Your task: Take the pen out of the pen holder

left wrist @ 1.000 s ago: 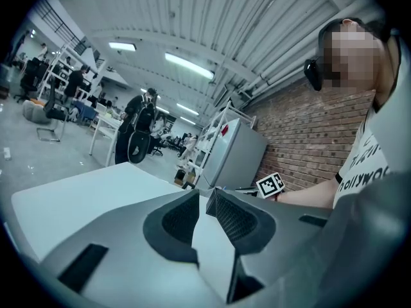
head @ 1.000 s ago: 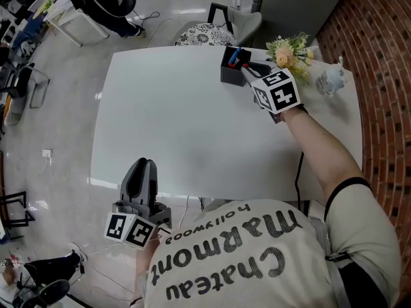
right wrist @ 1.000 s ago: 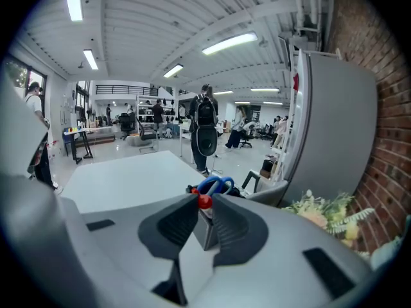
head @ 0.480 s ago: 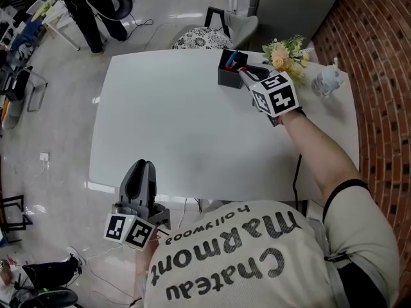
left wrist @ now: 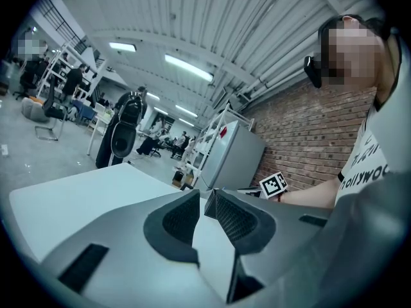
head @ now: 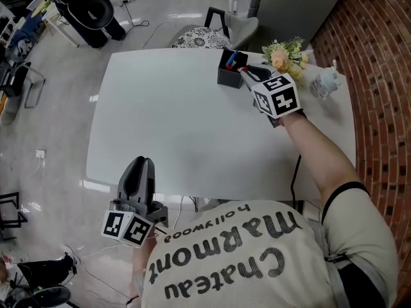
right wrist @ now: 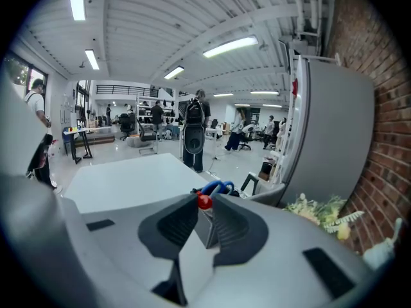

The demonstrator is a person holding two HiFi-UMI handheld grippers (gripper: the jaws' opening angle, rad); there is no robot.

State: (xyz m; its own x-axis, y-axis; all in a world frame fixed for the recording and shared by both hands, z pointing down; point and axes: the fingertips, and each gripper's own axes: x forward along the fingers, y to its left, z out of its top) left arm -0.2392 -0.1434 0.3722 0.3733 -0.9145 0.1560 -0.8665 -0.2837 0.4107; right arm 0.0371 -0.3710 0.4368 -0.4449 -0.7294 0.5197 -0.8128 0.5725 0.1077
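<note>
A black pen holder stands near the far edge of the white table, with blue-handled things and a red-tipped pen sticking out of it. My right gripper reaches the holder's right side from above. In the right gripper view its jaws are closed on the pen's red tip. My left gripper rests at the table's near edge, far from the holder. Its jaws meet at the tips with nothing between them.
A bunch of pale flowers lies just right of the holder, and a small white object sits further right. A chair stands behind the table's far edge. A brick wall runs along the right.
The right gripper stays at the holder with hardly any shift. The left gripper has not moved. The head view has drifted slightly.
</note>
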